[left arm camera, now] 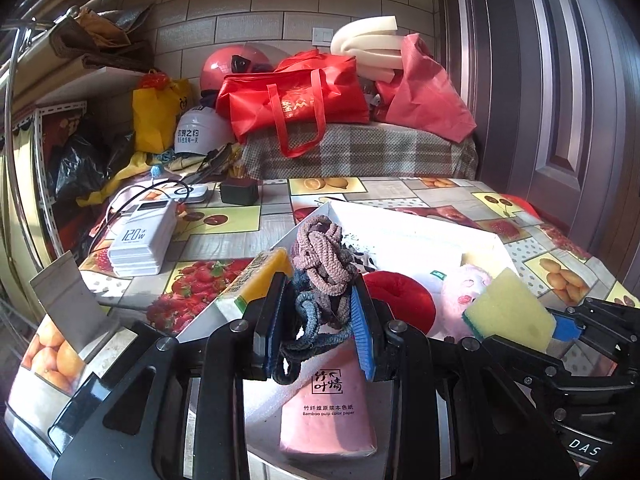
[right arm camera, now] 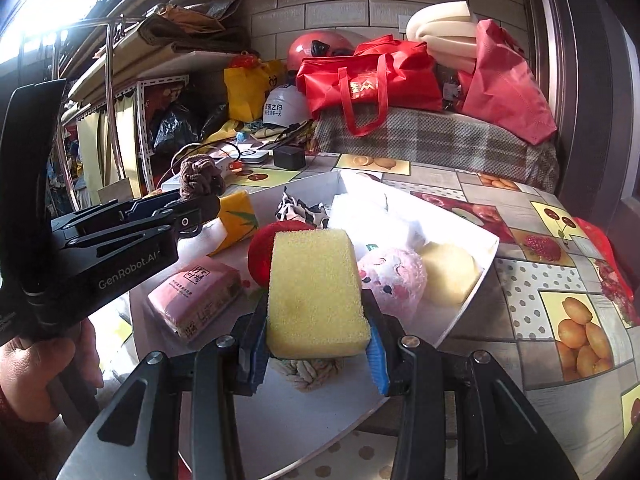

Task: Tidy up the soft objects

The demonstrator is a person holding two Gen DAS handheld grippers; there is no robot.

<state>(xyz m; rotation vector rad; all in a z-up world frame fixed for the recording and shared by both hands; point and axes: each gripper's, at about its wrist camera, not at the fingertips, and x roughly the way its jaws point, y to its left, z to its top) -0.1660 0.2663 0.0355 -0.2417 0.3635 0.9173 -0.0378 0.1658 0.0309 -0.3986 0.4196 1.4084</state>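
The left hand-held gripper [left arm camera: 318, 320] pinches a tangled bundle of hair ties [left arm camera: 320, 264], brownish-pink loops on top and blue-grey ones below, squeezed between its blue pads and held above the near left part of the white tray [left arm camera: 420, 226]. The right hand-held gripper [right arm camera: 318, 344] is clamped on a yellow sponge [right arm camera: 316, 292], which stands up between its fingers over the tray's near end; a pale knitted piece shows just beneath it.

In the tray lie a pink tissue pack [right arm camera: 196, 296] at the left, a yellow tissue pack [right arm camera: 236, 218] against the left wall, a red round cushion [right arm camera: 262, 252] behind the sponge, a pink plush toy [right arm camera: 394, 276] just beside a pale yellow foam piece [right arm camera: 450, 276], and a black-and-white patterned cloth [right arm camera: 300, 208] toward the far corner.

The tray rests on a desk [right arm camera: 528, 248] covered with a fruit-print cloth. A white power bank [left arm camera: 144, 240] and a black charger [left arm camera: 239, 192] sit on the desk left of the tray, well apart from it.
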